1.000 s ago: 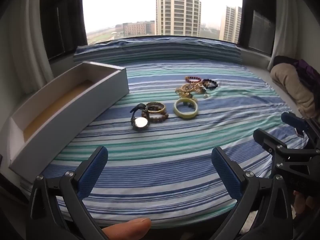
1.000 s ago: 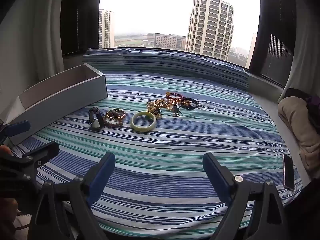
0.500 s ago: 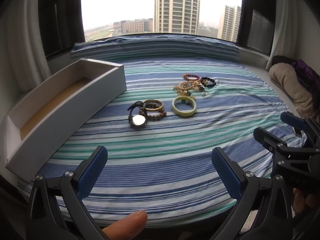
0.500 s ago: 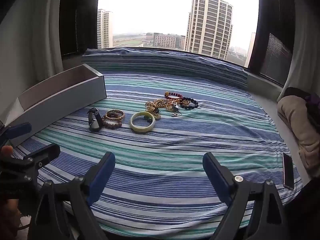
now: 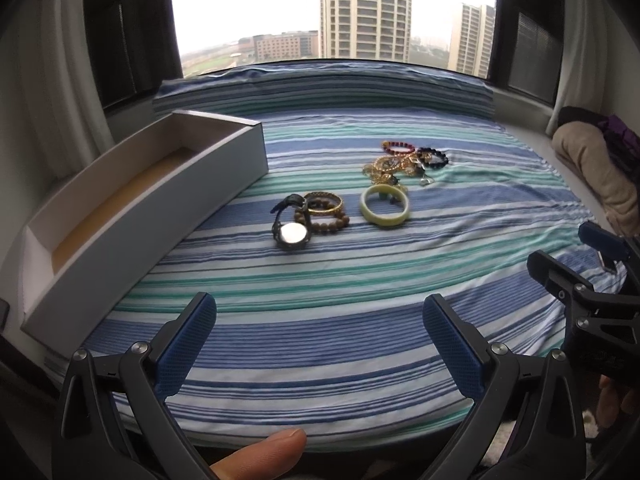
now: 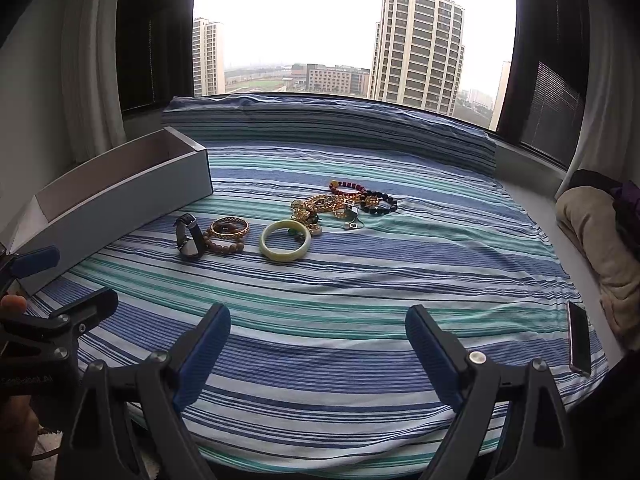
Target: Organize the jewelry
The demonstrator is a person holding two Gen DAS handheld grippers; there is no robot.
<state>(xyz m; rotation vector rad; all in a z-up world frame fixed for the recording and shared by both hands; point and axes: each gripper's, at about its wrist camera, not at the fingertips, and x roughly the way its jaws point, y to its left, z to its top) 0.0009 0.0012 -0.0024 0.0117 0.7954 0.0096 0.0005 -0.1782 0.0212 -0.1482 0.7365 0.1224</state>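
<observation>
Jewelry lies in the middle of a striped cloth: a dark watch (image 5: 291, 228) (image 6: 189, 237), a gold bangle (image 5: 323, 202) (image 6: 230, 226) on a wooden bead bracelet (image 5: 326, 224) (image 6: 224, 245), a pale green bangle (image 5: 385, 210) (image 6: 285, 241), a tangle of gold chains (image 5: 390, 168) (image 6: 320, 206), a red bead bracelet (image 5: 397, 147) (image 6: 347, 187) and a dark bead bracelet (image 5: 433, 158) (image 6: 378, 203). A long white box (image 5: 132, 216) (image 6: 120, 196) stands open at the left. My left gripper (image 5: 319, 336) and right gripper (image 6: 318, 344) are both open and empty, near the front edge, well short of the jewelry.
The striped cloth (image 5: 340, 288) covers a window-side platform with a rolled edge at the back. A beige and purple bundle (image 5: 596, 164) (image 6: 596, 232) lies at the right. A phone (image 6: 579, 338) lies at the right front edge. Curtains hang on both sides.
Both grippers have stayed open; the views have shifted only slightly, with the left view drifting a little closer to the jewelry. Nothing on the cloth has moved.
</observation>
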